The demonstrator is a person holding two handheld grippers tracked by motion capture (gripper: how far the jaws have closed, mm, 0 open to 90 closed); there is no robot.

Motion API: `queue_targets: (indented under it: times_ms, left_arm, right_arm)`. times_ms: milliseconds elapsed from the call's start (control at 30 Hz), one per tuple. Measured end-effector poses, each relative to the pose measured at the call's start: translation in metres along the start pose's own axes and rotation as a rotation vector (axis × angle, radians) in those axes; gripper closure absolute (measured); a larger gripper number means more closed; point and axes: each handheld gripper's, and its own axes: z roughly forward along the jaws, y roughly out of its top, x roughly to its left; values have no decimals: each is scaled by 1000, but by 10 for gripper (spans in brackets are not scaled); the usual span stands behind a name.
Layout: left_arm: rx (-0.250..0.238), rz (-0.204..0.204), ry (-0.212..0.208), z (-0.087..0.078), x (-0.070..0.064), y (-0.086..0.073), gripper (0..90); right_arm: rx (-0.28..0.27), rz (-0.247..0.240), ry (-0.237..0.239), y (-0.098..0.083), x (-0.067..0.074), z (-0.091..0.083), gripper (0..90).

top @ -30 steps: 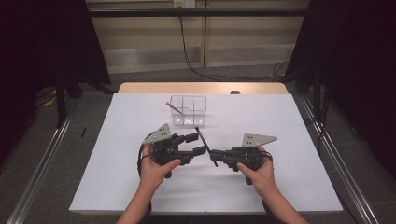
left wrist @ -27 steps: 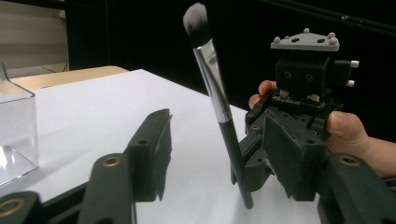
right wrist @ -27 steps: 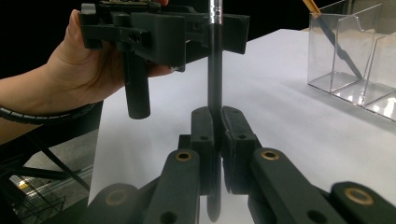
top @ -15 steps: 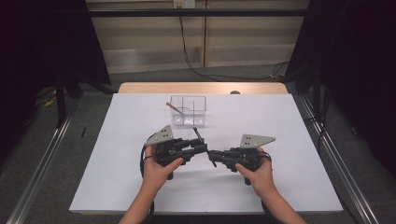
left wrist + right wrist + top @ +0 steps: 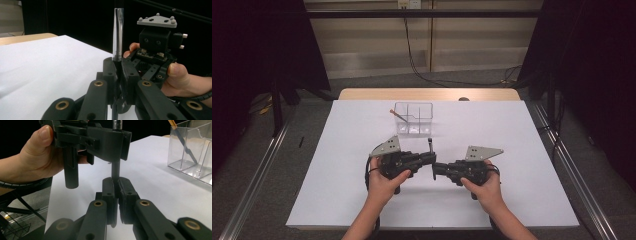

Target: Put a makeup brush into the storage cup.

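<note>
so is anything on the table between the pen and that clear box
Nothing visible. Both claws, left and right, are shut on the pen, and the white table between it and the box is bare.

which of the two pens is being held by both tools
The black pen standing upright between the hands: left tool and right tool both clamp it. The orange pen just leans in the clear organiser.

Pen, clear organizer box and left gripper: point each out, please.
pen (image 5: 118,35), left gripper view, on its clear barrel above the jaws.
clear organizer box (image 5: 414,106), high view, on its far rim.
left gripper (image 5: 432,157), high view, at its fingertips, shut on the pen.
</note>
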Motion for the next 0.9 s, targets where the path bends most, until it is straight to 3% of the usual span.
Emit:
queue_targets:
  times_ms: [400,667,900]
  left_arm:
    - [8,16,4,0,0,-1,836]
    - [-2,23,17,-4,2,1,836]
    - [-3,24,29,-7,4,2,834]
  right_arm:
    - [10,2,-9,-1,0,0,837]
    - [10,-6,-31,1,1,-4,644]
    - [42,-14,-10,2,-2,-8,434]
